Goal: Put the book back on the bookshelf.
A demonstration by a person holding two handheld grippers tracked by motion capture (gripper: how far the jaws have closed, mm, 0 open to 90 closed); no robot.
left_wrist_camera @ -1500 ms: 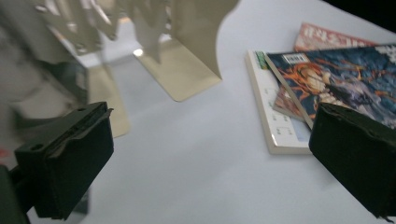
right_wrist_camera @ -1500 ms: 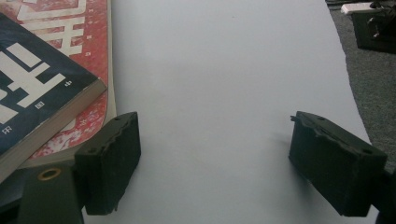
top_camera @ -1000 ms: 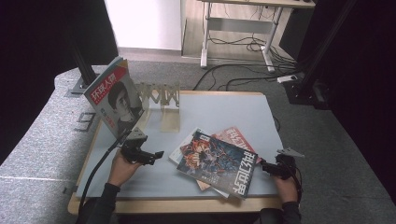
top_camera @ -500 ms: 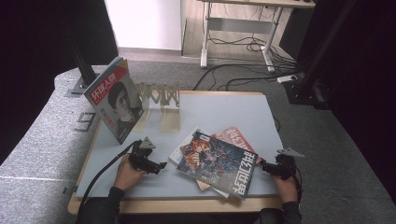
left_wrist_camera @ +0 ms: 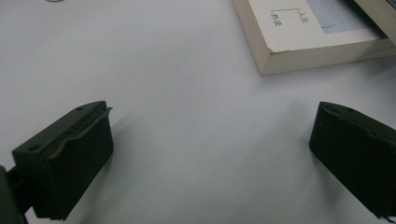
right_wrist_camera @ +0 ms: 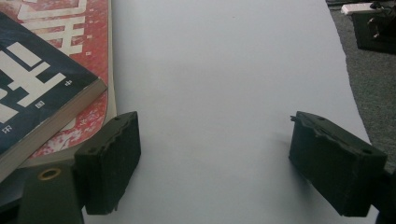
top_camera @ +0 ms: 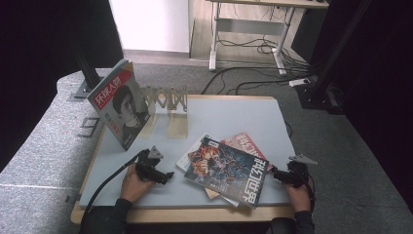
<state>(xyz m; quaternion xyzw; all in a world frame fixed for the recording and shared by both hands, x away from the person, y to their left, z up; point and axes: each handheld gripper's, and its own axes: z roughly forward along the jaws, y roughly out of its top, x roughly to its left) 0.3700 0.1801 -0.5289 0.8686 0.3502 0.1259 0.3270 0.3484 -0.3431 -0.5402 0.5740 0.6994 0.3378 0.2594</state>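
1. Left gripper (top_camera: 163, 176): jaws wide apart, nothing between them. It sits low over the table (top_camera: 229, 117), pointing toward the magazine stack (top_camera: 229, 170).
2. Left gripper view: bare tabletop between the jaws. The corner of the bottom white-covered magazine (left_wrist_camera: 317, 32) lies ahead of them and toward the right-hand jaw, not touching either.
3. Right gripper (top_camera: 278, 175): jaws also wide apart, holding nothing, at the table's near right edge, just beside the stack.
4. Right gripper view: the dark-covered top magazine (right_wrist_camera: 37, 88) and the red-covered one (right_wrist_camera: 88, 51) under it lie just ahead of the left-hand jaw. Contact with that jaw: can't tell. Between the jaws, plain tabletop.
5. The stack holds at least 3 magazines fanned out between the 2 grippers, dark cover on top.
6. Beyond the left gripper, well apart: 1 magazine with a portrait cover (top_camera: 119, 107) stands upright at the end of a slotted rack (top_camera: 165, 100).
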